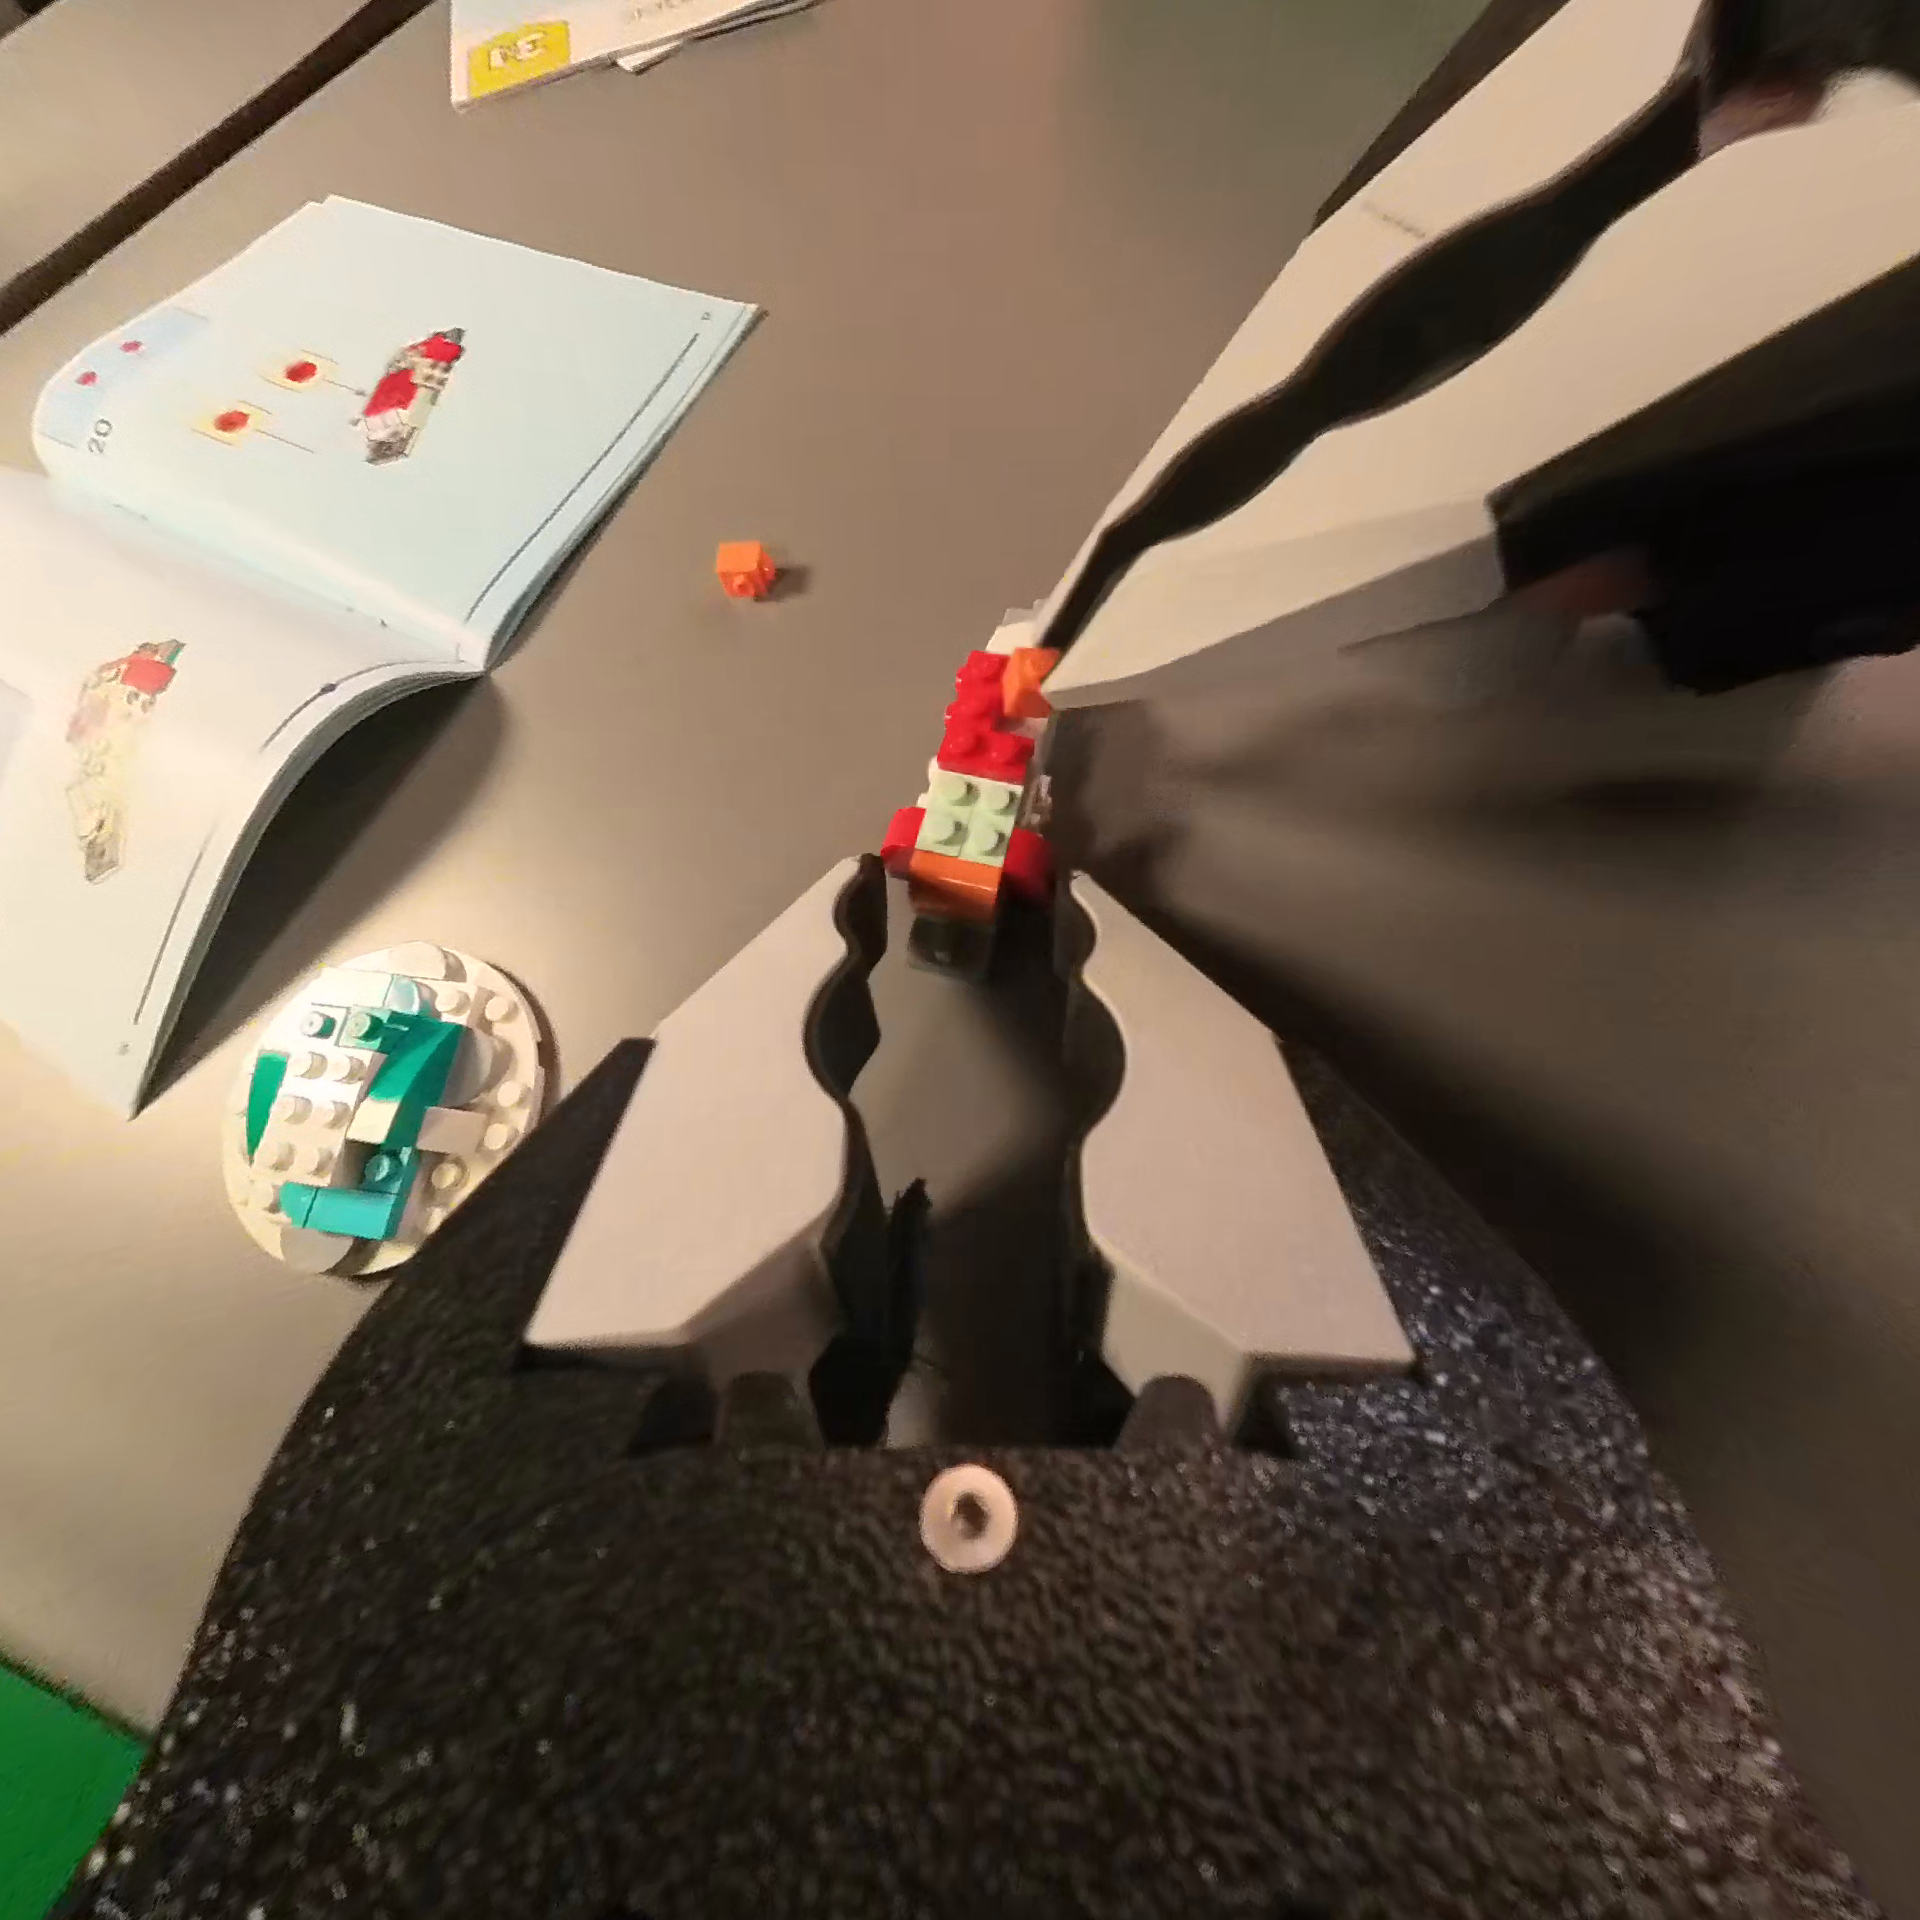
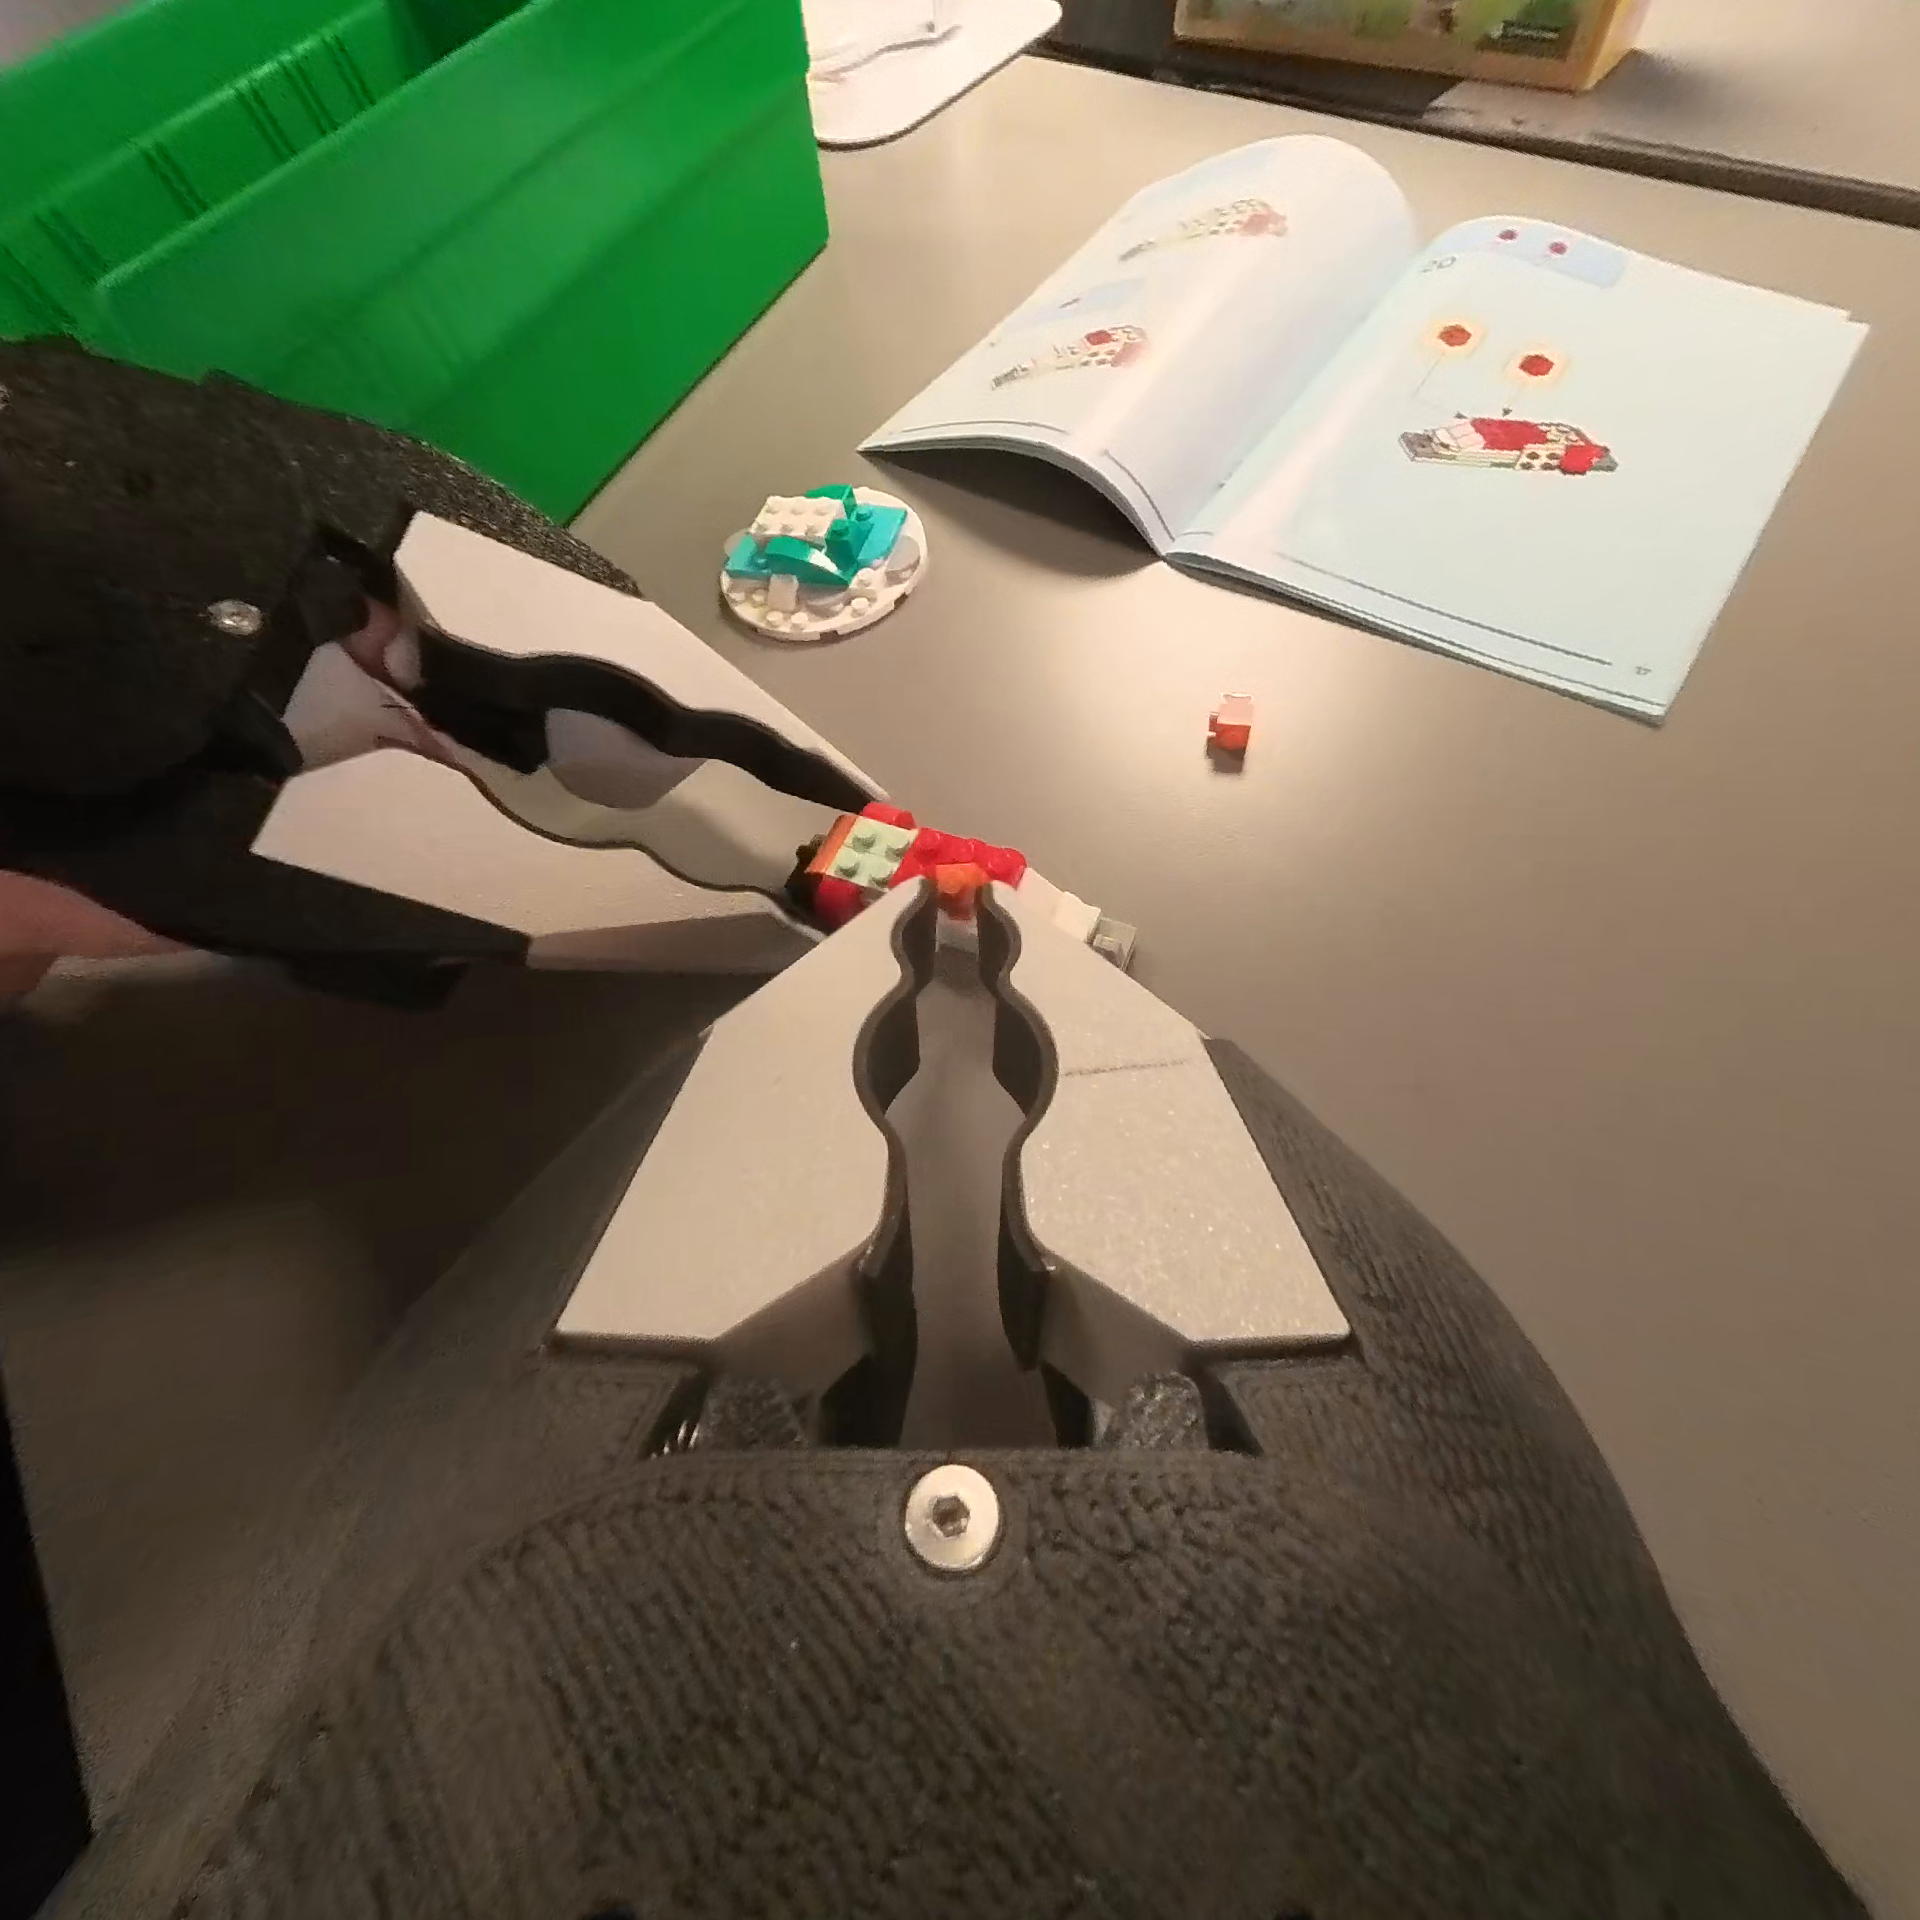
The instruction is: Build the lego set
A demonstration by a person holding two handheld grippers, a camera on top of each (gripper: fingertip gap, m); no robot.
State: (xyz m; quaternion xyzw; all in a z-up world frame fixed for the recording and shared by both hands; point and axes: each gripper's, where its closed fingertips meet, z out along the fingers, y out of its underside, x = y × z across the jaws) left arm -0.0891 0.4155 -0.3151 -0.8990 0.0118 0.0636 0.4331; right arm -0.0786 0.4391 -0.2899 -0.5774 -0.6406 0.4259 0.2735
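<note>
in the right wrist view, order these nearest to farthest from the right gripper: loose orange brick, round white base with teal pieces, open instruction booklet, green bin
1. Loose orange brick, ahead and right of the right gripper.
2. Round white base, ahead and slightly left.
3. and 4. Open instruction booklet, far right, and green bin, far left: too close to call.

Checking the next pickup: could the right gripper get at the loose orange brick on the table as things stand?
Probably not yet: the right gripper is shut on an orange piece at the model. The loose orange brick lies on open table, with nothing in the way.
</note>
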